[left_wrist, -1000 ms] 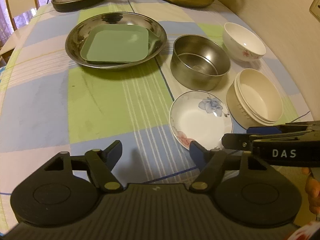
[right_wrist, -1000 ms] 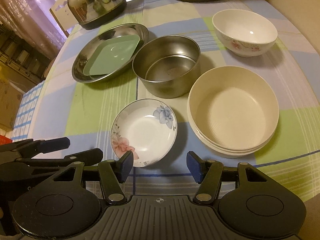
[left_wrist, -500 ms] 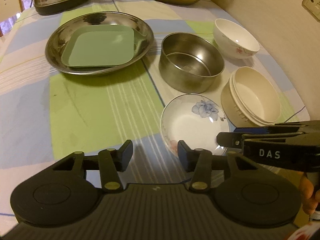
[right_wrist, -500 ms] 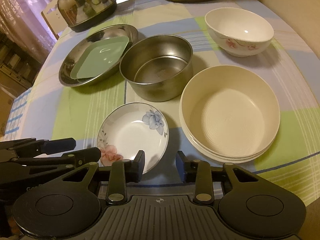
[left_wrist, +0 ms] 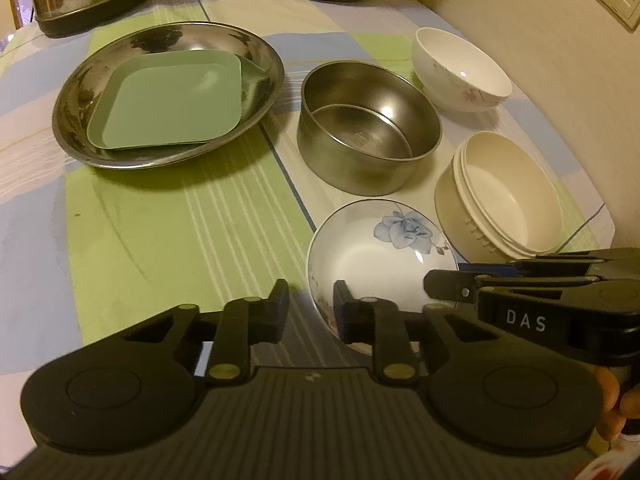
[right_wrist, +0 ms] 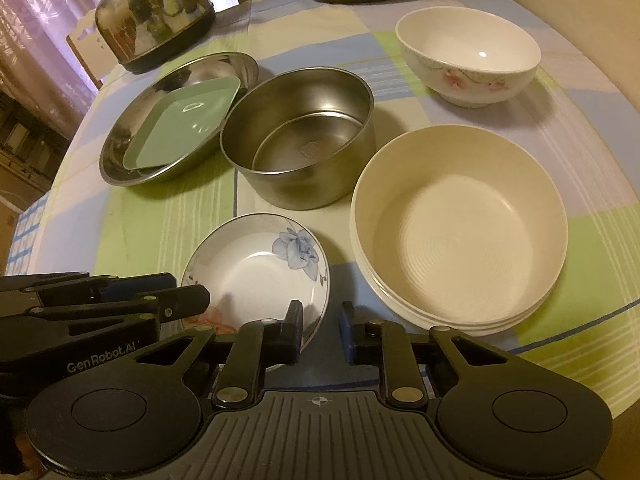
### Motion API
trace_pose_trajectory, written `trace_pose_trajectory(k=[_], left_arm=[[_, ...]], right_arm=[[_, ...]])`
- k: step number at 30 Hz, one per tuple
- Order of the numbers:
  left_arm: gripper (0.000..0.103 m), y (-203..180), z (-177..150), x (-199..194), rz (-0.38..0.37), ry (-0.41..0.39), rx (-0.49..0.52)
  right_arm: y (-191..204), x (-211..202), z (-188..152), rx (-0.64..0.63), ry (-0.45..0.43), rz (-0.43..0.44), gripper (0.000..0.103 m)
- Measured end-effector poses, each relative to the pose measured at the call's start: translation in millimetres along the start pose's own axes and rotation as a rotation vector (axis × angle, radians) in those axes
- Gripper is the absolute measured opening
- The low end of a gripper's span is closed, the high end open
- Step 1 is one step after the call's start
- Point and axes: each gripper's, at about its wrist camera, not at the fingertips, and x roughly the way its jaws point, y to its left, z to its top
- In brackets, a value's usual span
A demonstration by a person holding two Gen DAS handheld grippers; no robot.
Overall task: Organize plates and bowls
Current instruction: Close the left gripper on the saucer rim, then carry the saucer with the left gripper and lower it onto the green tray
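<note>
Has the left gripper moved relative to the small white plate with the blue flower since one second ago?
Yes. The left gripper moved toward the small white plate with the blue flower, jaws closing over its rim.

Green square plate, blue-flowered white dish, green-and-lilac checked tablecloth.

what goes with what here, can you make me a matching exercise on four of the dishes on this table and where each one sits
Things:
1. green square plate
2. steel pot
3. blue-flower dish
4. pink-flower bowl

Places:
A. nearest the two claws, at the near edge of the dishes
B. far right, behind the stacked cream bowls
C. lying inside the round steel platter
D. in the middle, between platter and cream bowls

Pairs: 1-C, 2-D, 3-A, 4-B
</note>
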Motion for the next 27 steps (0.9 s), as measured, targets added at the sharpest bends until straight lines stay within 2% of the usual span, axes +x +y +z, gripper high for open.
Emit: trace_pose_trajectory(k=[7, 17, 27], left_arm=[[0.011, -1, 1, 4, -0.024, 0.010, 0.006], [0.011, -2, 2, 5, -0.019, 0.009, 0.016], [0.011, 6, -4, -6, -0.005, -0.001, -0.016]], right_arm=[[2, 1, 2, -0.003, 0.000, 0.000, 0.011], [2, 2, 5, -0.009, 0.005, -0.003, 0.010], [9, 0, 6, -0.036, 0.011, 0.027, 0.009]])
